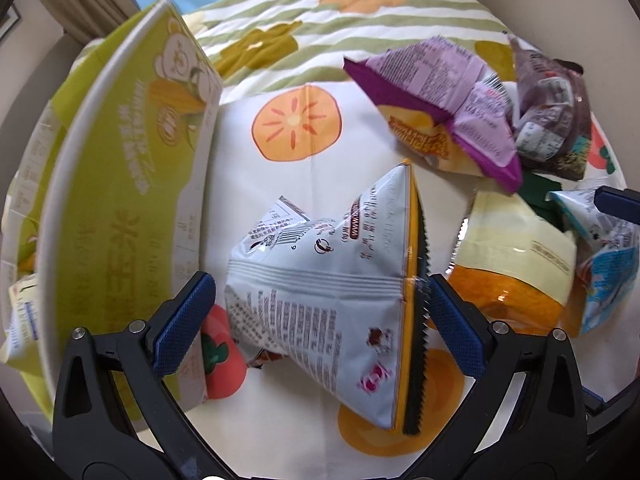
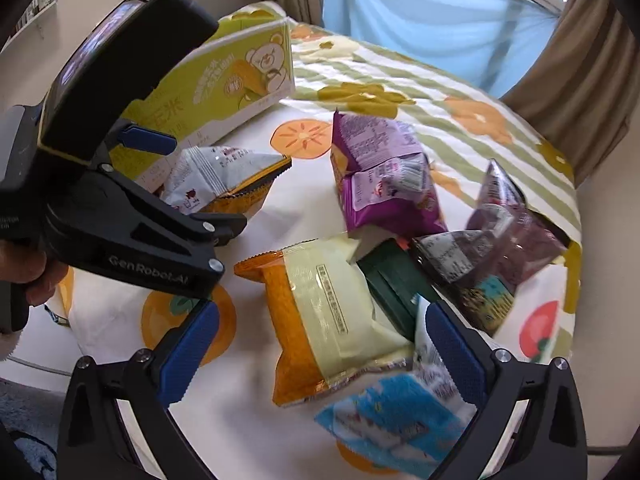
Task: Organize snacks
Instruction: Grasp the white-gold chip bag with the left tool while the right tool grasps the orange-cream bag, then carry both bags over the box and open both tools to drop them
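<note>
between your left gripper's [image 1: 320,312] spread fingers lay the white snack packet [image 1: 320,280], ungripped, on the fruit-print cloth [image 1: 280,184] just beside the green box [image 1: 120,184]. your right gripper [image 2: 324,356] hung wide open over the orange-and-cream packet [image 2: 320,320] and the blue packet [image 2: 392,420].

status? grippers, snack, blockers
Left gripper open, straddling white snack packet, not clamped. Right gripper open over orange-and-cream packet. Green box right beside the white packet; nothing between.
</note>
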`<state>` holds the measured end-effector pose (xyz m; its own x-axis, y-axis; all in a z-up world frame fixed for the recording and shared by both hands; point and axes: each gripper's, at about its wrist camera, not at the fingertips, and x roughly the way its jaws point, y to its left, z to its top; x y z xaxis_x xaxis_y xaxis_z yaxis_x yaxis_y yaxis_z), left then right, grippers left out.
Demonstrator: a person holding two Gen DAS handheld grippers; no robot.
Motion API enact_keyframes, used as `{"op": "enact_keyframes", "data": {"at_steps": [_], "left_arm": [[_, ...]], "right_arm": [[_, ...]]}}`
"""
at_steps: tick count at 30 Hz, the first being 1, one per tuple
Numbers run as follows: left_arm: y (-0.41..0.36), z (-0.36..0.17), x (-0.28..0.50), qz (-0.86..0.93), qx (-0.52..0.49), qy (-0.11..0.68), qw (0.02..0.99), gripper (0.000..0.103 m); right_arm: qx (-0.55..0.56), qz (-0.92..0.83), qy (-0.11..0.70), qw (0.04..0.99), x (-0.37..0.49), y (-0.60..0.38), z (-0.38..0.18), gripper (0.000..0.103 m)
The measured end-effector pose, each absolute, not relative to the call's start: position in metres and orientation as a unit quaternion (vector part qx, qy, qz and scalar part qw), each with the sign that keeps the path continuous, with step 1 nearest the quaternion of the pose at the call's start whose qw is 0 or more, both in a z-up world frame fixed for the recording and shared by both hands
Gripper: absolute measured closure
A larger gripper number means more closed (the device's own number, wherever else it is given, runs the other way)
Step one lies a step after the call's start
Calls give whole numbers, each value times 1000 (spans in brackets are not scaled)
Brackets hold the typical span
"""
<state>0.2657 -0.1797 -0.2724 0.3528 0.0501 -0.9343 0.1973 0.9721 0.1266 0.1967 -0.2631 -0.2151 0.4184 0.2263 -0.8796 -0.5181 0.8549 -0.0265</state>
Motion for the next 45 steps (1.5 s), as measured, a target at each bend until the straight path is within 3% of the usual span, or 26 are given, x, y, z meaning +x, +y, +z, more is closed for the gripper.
{"op": "enact_keyframes", "data": {"at_steps": [4, 6, 11, 16, 20, 30, 36, 45], "left_arm": [[-176, -283, 272, -50, 105, 573, 811, 3], [-175, -287, 274, -54, 103, 580, 806, 11], [-170, -290, 278, -67, 92, 581, 806, 15], [-168, -288, 275, -76, 95, 576, 808, 25], [-167, -283, 268, -84, 95, 573, 810, 32], [-163, -273, 257, -82, 98, 566, 815, 34], [-158, -270, 251, -77, 96, 565, 816, 34], [-156, -250, 242, -72, 98, 553, 824, 34]], "right_arm": [[-172, 241, 503, 812, 208, -254, -229, 0], [-185, 242, 506, 807, 213, -250, -235, 0], [-201, 250, 517, 793, 219, -243, -247, 0], [-220, 260, 524, 780, 218, -237, -258, 2], [-232, 265, 530, 772, 221, -235, -263, 15], [-233, 264, 541, 764, 223, -238, -273, 17], [-233, 263, 547, 760, 222, -234, -280, 40], [-225, 272, 539, 765, 211, -234, -270, 44]]}}
